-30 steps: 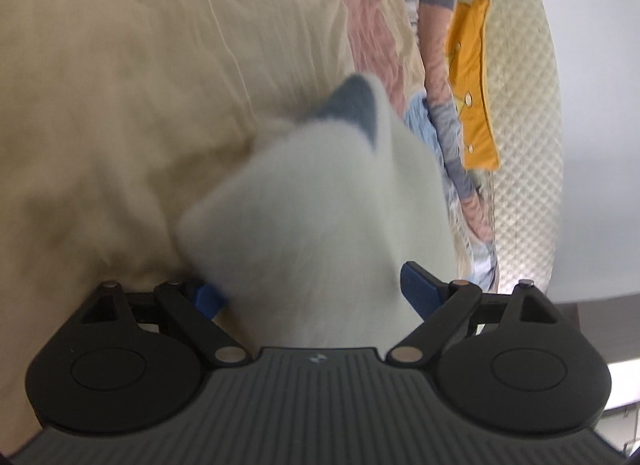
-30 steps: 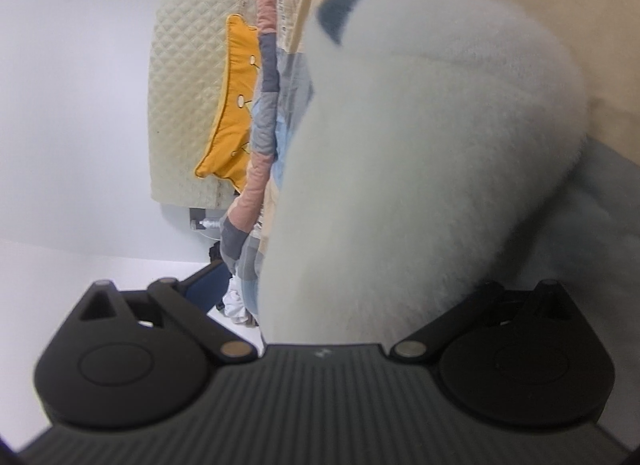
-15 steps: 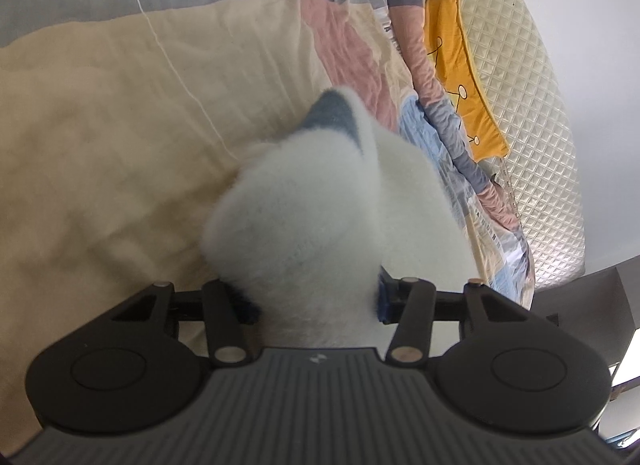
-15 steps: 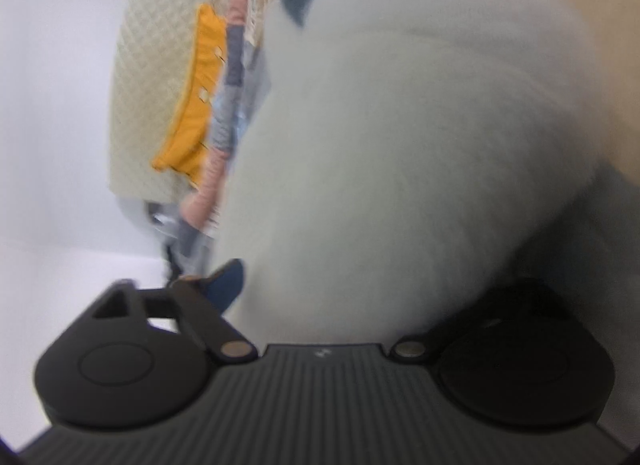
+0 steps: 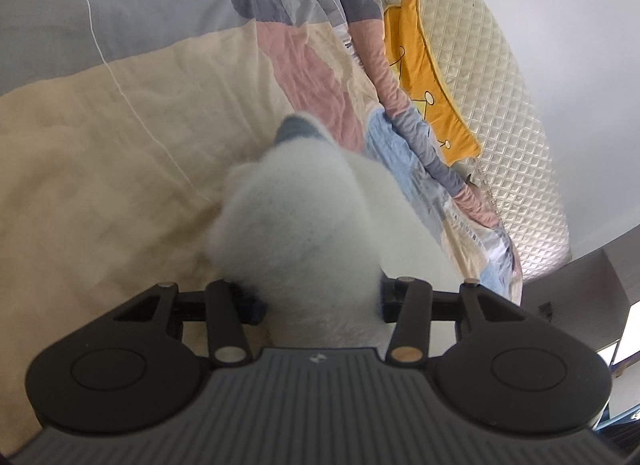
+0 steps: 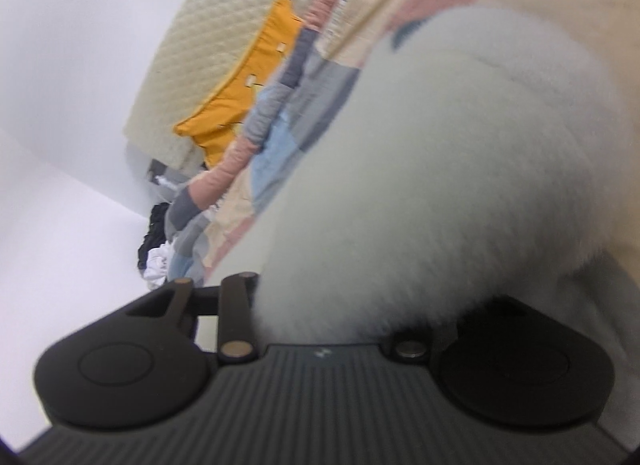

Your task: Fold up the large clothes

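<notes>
Left gripper (image 5: pixel 320 301): matte black ribbed housing, two round side discs, black link arms on brass-coloured pivot pins, blue fingers (image 5: pixel 256 307) (mostly hidden), small pale logo mark centred. Right gripper (image 6: pixel 340 305): same black build, silver-and-brass pins, fingertips hidden.

One fluffy garment (image 5: pixel 304 233) – one quilt (image 5: pixel 120 153) – one yellow cushion (image 5: pixel 424 77).

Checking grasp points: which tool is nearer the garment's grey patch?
Left, probably. The left tool grips the white garment just below the grey patch; the right tool has most of the garment between.
</notes>
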A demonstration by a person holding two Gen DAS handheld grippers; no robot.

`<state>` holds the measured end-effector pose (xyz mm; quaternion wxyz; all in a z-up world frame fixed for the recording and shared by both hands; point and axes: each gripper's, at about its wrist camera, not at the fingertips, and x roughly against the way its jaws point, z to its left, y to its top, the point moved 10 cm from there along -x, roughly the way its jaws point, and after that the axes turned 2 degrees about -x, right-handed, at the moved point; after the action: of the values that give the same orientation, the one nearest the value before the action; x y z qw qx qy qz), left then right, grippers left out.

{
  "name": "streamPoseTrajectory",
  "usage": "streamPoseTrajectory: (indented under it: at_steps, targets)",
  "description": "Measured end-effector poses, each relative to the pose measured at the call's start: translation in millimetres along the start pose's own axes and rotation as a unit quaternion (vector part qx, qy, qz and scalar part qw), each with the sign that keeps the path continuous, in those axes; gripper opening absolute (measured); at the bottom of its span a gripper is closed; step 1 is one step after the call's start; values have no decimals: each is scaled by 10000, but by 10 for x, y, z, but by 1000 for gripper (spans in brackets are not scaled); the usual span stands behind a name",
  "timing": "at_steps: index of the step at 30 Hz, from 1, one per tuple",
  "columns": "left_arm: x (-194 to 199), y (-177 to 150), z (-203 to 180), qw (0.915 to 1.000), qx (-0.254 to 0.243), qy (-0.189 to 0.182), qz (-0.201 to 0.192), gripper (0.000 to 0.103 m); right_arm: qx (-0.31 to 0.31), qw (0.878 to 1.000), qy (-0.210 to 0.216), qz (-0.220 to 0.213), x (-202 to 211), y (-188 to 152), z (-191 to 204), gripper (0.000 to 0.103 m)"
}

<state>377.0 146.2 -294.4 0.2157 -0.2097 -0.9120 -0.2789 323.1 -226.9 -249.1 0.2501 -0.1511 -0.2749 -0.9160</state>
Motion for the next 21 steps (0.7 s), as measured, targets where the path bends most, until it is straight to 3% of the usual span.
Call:
streamPoseTrajectory:
  at_steps: [10, 21]
  targets:
    - [265, 85, -337, 9983, -24, -583, 9, 50, 573, 9965, 509, -340, 334, 259, 469, 44]
    - [397, 155, -1481, 9931, -396, -1102, -100, 50, 613, 9894, 936, -930, 811, 1037, 808, 44]
